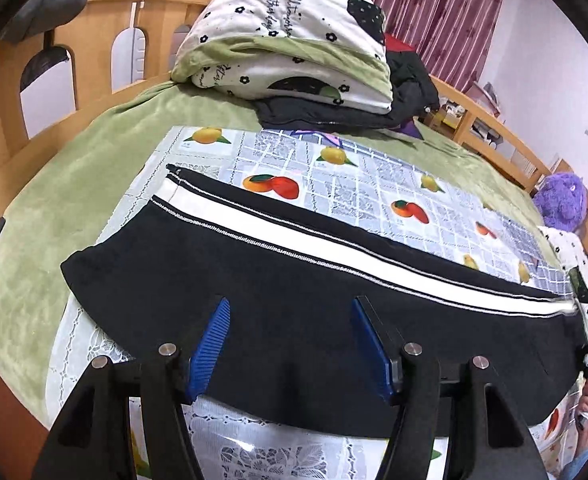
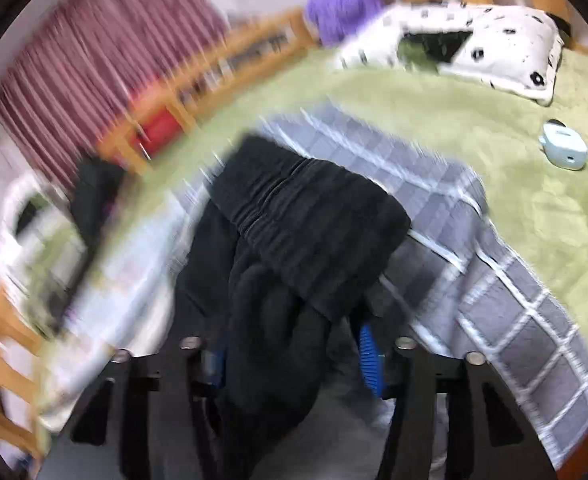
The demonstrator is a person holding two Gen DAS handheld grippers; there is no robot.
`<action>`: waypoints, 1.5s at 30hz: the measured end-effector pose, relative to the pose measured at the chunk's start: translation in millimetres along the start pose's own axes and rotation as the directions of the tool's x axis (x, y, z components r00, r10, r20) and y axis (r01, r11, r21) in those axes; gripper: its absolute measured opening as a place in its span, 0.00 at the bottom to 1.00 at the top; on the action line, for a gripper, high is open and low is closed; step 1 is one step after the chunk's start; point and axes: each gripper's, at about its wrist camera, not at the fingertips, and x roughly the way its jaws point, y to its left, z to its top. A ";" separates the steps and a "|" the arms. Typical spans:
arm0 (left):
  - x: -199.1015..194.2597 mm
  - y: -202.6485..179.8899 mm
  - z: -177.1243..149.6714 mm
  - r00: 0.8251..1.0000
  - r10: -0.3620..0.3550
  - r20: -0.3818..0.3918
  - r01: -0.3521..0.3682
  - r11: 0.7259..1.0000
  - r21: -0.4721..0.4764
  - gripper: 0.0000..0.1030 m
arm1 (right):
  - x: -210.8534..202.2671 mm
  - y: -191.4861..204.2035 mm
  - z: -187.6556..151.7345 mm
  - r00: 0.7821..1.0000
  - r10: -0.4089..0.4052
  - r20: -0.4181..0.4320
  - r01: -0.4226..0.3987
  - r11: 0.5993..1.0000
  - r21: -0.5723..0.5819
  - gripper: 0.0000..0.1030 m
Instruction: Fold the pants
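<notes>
Black pants with a white side stripe lie stretched across a fruit-print cloth on the bed. My left gripper is open above the pants' near edge, its blue pads apart and empty. In the blurred right wrist view, my right gripper is shut on the bunched black pants just below the elastic waistband, and the fabric is lifted and draped over the fingers.
A folded floral quilt on dark clothes sits at the far side. There is a purple plush toy, a floral pillow and a small light-blue case on the green bedspread. A wooden bed frame surrounds it.
</notes>
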 end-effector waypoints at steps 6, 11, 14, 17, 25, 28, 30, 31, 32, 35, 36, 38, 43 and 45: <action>11.3 12.2 16.4 1.000 0.006 -0.008 -0.006 1.000 0.007 0.59 | -36.5 9.8 -11.5 0.996 -0.059 0.066 0.063 0.996 -0.066 0.56; 41.5 29.8 45.0 0.997 0.073 -0.029 -0.071 0.996 0.059 0.59 | -32.6 108.5 -11.8 0.992 -0.042 0.122 0.079 0.944 -0.319 0.63; 67.5 47.1 66.5 0.991 0.130 -0.027 -0.127 0.989 0.070 0.59 | -11.1 174.2 -22.9 0.995 -0.016 0.100 0.060 0.884 -0.463 0.63; 90.0 68.9 88.6 0.985 0.169 -0.025 -0.167 0.984 0.063 0.53 | 18.2 228.3 -30.6 0.998 0.055 0.037 -0.025 0.827 -0.561 0.63; 143.4 102.8 116.6 0.983 0.162 -0.088 -0.159 0.987 0.034 0.53 | 86.7 314.4 -50.6 0.991 0.104 -0.080 -0.131 0.703 -0.699 0.63; 152.0 107.4 114.0 0.985 0.147 -0.095 -0.146 0.989 0.015 0.53 | 106.4 324.5 -53.4 0.987 0.095 -0.131 -0.161 0.676 -0.719 0.63; 153.6 109.2 113.3 0.986 0.143 -0.087 -0.142 0.990 0.016 0.51 | 117.1 329.0 -58.9 0.985 0.068 -0.159 -0.164 0.650 -0.742 0.63; 153.0 110.2 112.5 0.986 0.142 -0.082 -0.142 0.990 0.012 0.48 | 118.8 330.1 -62.4 0.985 0.061 -0.163 -0.165 0.628 -0.760 0.61; 151.8 112.1 111.5 0.986 0.152 -0.072 -0.152 0.988 0.007 0.38 | 118.3 331.3 -65.9 0.985 0.062 -0.162 -0.166 0.607 -0.778 0.52; 150.5 115.4 112.0 0.983 0.174 -0.060 -0.173 0.985 0.017 0.17 | 115.8 336.0 -74.4 0.982 0.064 -0.178 -0.183 0.557 -0.810 0.04; 149.3 115.7 112.6 0.984 0.166 -0.059 -0.165 0.986 0.024 0.12 | 111.2 337.6 -75.5 0.985 0.067 -0.157 -0.168 0.547 -0.820 0.04; 143.4 112.6 114.2 0.985 0.163 -0.049 -0.160 0.985 0.061 0.03 | 100.2 339.5 -69.9 0.986 0.107 -0.125 -0.163 0.562 -0.811 0.03; 116.9 118.1 130.5 0.982 0.176 0.073 -0.179 0.983 0.028 0.01 | 93.5 335.6 -51.1 0.977 0.184 -0.107 -0.200 0.624 -0.755 0.03; 120.9 126.9 136.3 0.987 0.153 0.046 -0.153 0.988 -0.009 0.01 | 105.3 334.8 -49.2 0.978 0.177 -0.114 -0.203 0.655 -0.728 0.03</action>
